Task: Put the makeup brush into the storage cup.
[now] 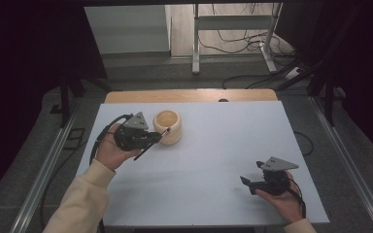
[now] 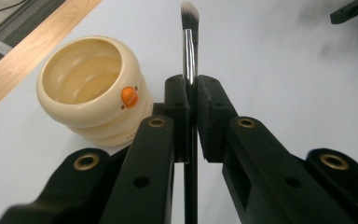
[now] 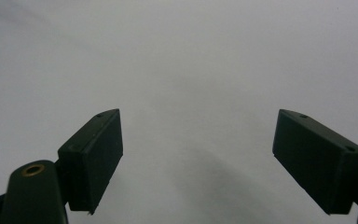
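A makeup brush (image 2: 189, 51) with a black handle, a silver ferrule and a pale tip is clamped between the jaws of my left gripper (image 2: 192, 93), which is shut on it. The bristles point away over the table. In the high view the left gripper (image 1: 158, 137) is at the left, with the brush handle (image 1: 143, 152) slanting down toward the person's hand. A cream ribbed cup (image 1: 168, 126) stands upright just beyond it; it has an orange dot and looks empty (image 2: 91, 88). My right gripper (image 1: 250, 174) sits low at the right front, its jaws wide apart with nothing between them (image 3: 198, 140).
The white tabletop (image 1: 213, 145) runs between the two hands. A wooden strip (image 1: 189, 95) lines its far edge. Beyond the table are a metal frame (image 1: 233, 29) and loose cables on the floor. The right gripper's jaw tip (image 2: 352, 10) is at the top right of the left gripper view.
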`<state>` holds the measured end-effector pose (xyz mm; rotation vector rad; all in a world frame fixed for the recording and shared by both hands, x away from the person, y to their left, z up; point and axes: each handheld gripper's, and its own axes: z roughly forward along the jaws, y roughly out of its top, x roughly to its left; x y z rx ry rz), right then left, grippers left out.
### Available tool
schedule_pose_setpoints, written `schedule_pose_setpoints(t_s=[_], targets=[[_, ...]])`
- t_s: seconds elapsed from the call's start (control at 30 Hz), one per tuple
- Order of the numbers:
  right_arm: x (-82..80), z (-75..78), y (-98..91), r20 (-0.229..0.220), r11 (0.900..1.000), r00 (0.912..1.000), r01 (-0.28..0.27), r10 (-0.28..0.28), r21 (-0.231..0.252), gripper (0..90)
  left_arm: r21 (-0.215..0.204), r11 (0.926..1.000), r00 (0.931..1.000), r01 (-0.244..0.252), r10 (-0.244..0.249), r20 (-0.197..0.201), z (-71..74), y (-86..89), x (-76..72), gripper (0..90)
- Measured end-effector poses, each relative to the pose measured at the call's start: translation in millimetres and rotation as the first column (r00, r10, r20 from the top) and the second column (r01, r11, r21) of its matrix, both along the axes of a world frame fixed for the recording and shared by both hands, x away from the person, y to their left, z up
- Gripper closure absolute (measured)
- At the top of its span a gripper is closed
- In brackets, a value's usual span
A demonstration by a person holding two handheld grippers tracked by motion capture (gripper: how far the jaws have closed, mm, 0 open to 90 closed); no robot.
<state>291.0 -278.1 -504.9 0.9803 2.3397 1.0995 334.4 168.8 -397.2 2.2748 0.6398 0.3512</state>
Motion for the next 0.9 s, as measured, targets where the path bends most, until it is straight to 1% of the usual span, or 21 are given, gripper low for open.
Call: schedule_pose_setpoints(t_s=[0.1,0.27,0.43,0.53,0.7,0.77,0.8,0.83,0.9], targets=[[0.0,0.2,-0.2,0.001,1.0000,1.0000,0.002,-0.002,0.002,16.2,-0.020,0.9998,0.9999,-0.010,0.010,0.007,1.3,0.4,0.2,83.6],[-0.1,0.3,-0.2,0.002,1.0000,1.0000,0.002,-0.002,0.003,16.3,-0.049,0.9984,0.9995,-0.030,0.031,0.009,3.7,1.3,0.0,83.6],[-0.1,0.4,-0.2,0.002,1.0000,1.0000,0.002,-0.002,0.003,16.3,-0.060,0.9969,0.9986,-0.052,0.052,0.005,4.2,2.1,1.5,83.7],[0.0,0.2,-0.2,0.001,1.0000,1.0000,0.002,-0.002,0.002,16.3,-0.079,0.9950,0.9981,-0.062,0.062,0.004,4.7,2.6,2.6,83.6],[0.1,0.3,-0.4,0.001,1.0000,1.0000,0.003,-0.003,0.002,16.2,-0.114,0.9890,0.9955,-0.093,0.095,0.008,7.6,3.6,4.1,83.6],[0.2,0.7,-0.9,0.003,1.0000,1.0000,0.006,-0.006,0.005,16.2,-0.130,0.9855,0.9938,-0.108,0.111,0.012,9.0,4.4,4.9,83.6],[0.2,0.7,-0.9,0.003,1.0000,1.0000,0.006,-0.006,0.005,16.2,-0.130,0.9855,0.9938,-0.108,0.111,0.012,9.0,4.4,4.9,83.6],[0.4,0.8,-1.5,0.004,1.0000,1.0000,0.007,-0.007,0.007,16.2,-0.152,0.9803,0.9916,-0.127,0.129,0.008,10.7,5.1,5.4,83.6],[0.4,0.6,-1.3,0.002,1.0000,1.0000,0.006,-0.006,0.007,16.2,-0.165,0.9772,0.9909,-0.133,0.135,0.000,11.8,5.4,6.9,83.7]])
